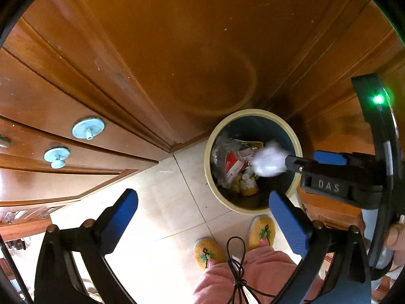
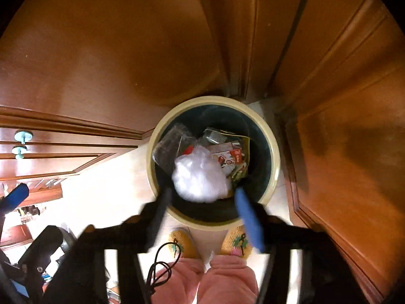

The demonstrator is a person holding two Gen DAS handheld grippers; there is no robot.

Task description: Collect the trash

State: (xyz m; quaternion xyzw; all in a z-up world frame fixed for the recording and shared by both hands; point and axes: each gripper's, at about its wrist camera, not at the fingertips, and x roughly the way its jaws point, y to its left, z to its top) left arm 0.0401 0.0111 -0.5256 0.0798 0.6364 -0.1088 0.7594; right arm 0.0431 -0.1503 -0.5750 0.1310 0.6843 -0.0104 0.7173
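Downward both point: left claw (image 1: 202, 217) spread empty, right claw (image 2: 202, 202) parted above the bin (image 2: 162, 126).

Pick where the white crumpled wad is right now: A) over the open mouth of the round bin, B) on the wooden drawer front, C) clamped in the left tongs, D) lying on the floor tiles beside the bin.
A: the white wad sits over the bin, just ahead of the open right tongs.
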